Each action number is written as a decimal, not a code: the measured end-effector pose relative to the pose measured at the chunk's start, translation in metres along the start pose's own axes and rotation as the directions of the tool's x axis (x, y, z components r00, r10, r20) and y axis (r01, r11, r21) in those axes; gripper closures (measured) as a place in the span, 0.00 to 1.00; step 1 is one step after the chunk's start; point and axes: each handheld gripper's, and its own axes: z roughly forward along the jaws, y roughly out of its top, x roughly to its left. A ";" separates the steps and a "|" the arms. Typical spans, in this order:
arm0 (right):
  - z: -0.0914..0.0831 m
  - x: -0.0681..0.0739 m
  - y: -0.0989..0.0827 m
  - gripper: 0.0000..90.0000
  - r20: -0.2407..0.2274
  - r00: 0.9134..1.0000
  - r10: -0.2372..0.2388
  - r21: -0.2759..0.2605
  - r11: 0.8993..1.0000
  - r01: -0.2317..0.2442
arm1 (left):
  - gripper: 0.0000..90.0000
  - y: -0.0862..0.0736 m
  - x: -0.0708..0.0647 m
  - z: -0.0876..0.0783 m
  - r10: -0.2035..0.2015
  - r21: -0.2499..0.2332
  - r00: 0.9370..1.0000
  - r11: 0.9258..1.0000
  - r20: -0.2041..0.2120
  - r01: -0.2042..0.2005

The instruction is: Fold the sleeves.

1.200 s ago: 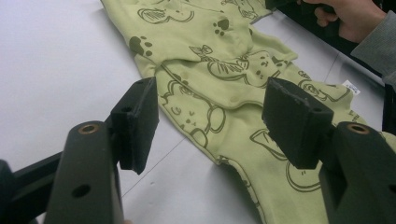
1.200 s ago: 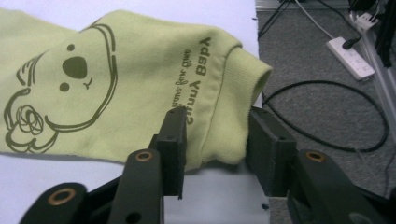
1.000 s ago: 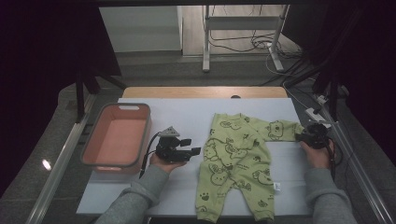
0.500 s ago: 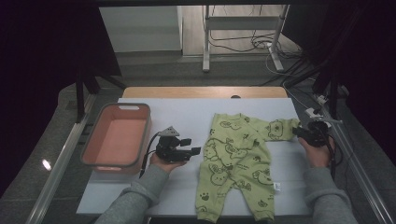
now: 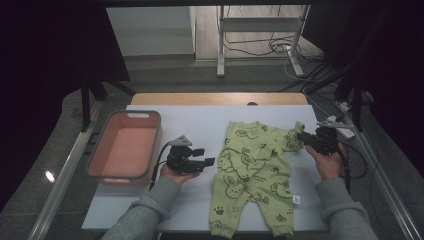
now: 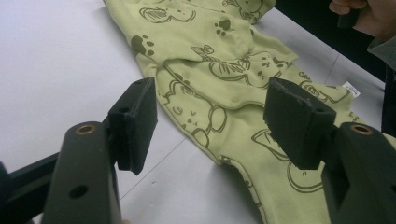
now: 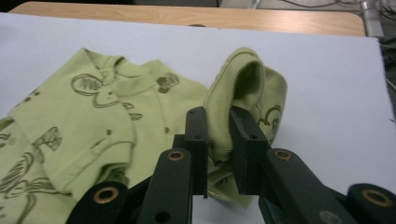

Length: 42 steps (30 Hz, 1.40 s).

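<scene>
Green romper (image 5: 250, 172) lies on the counter (image 5: 200, 122); right gripper (image 7: 218, 140) jaws pinch its sleeve cuff (image 7: 238, 88), left gripper (image 6: 210, 126) jaws gape empty.

Both forearms in grey sleeves enter from the bottom edge of the high view. The left hand (image 5: 176, 175), lower centre-left, cradles the left gripper (image 5: 209, 161) from beneath, jaws spread wide and pointing toward frame right. The right hand (image 5: 326, 162), at centre-right, holds the right gripper (image 5: 303, 139) pointing toward frame left, its jaws clamped together on a light green sleeve cuff (image 7: 236, 93).
</scene>
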 end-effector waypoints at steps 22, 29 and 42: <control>0.009 0.043 0.008 0.88 -0.093 0.991 -0.100 0.006 0.995 0.101 | 0.39 0.000 0.001 0.000 0.003 0.003 1.000 1.000 -0.003 -0.003; 0.012 0.053 0.008 0.88 -0.108 0.987 -0.122 0.012 0.992 0.124 | 0.38 0.000 0.001 0.001 0.002 0.006 1.000 1.000 -0.002 -0.002; 0.017 0.080 0.011 0.88 -0.151 0.971 -0.186 0.012 0.982 0.190 | 0.38 0.000 0.001 0.000 0.000 0.005 1.000 1.000 -0.001 0.000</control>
